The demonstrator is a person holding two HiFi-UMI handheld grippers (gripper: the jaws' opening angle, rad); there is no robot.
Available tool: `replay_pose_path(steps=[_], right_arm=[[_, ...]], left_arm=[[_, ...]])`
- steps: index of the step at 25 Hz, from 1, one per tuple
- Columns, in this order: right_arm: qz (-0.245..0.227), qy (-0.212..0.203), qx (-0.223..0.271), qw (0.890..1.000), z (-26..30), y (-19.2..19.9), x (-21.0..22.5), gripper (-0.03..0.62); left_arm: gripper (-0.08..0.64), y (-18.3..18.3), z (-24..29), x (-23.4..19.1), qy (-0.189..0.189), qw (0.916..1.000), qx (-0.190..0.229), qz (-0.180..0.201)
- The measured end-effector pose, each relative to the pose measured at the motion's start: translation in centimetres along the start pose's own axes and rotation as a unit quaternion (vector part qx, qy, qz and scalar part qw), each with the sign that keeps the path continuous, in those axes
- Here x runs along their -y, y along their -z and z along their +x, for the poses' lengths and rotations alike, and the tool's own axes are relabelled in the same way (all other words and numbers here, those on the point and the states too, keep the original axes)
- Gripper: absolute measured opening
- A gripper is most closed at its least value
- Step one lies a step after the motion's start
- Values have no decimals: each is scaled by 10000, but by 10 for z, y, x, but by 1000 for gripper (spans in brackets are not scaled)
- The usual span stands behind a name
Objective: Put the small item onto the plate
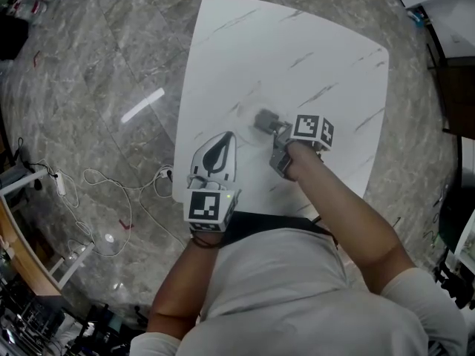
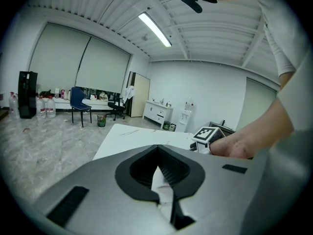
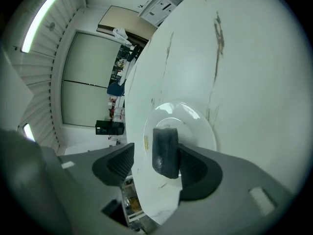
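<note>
The small item (image 1: 265,119) is a dark grey block; it lies on a clear round plate (image 1: 249,102) near the middle of the white marble-look table (image 1: 297,35). In the right gripper view the item (image 3: 165,151) stands over the plate (image 3: 198,124) between the jaws. It rests against the right-hand pad, and a gap shows to the left-hand pad. My right gripper (image 1: 276,128) (image 3: 156,163) is open around it. My left gripper (image 1: 215,154) sits at the table's near edge, left of the plate, with its jaws (image 2: 164,190) together and nothing in them.
The table's near edge runs just in front of the person's body. Cables (image 1: 96,184) lie on the grey stone floor to the left. In the left gripper view, a blue chair (image 2: 78,101) and a bin (image 2: 101,120) stand far off.
</note>
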State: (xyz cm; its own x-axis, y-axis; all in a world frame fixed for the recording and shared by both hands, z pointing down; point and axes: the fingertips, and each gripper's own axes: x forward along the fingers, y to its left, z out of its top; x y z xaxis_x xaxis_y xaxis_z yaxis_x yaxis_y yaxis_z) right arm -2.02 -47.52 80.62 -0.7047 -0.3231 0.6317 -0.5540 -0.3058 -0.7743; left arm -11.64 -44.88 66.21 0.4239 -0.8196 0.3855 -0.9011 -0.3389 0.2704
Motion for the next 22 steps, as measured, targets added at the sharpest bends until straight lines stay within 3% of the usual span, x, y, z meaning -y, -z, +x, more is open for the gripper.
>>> replay_pose_path(steps=[7,14,19,22], right_arm=[[-376,579,176,9975,-21,-1,-2,305],[-1379,347,576,9882,-58,12,-48,305],[-2651,-91,993,9591,-98,35,-108,304],[-3134,-452,1311,9395,-129,55,-149,282]], left_arm=[[6,-13,-28,2,36,9999,126,13],[6,-39,-70,13,160,9993,342,66],[6,-65,-101,28,342,9983,441,147],[6,-89,-121,40,534,9967,555,249]])
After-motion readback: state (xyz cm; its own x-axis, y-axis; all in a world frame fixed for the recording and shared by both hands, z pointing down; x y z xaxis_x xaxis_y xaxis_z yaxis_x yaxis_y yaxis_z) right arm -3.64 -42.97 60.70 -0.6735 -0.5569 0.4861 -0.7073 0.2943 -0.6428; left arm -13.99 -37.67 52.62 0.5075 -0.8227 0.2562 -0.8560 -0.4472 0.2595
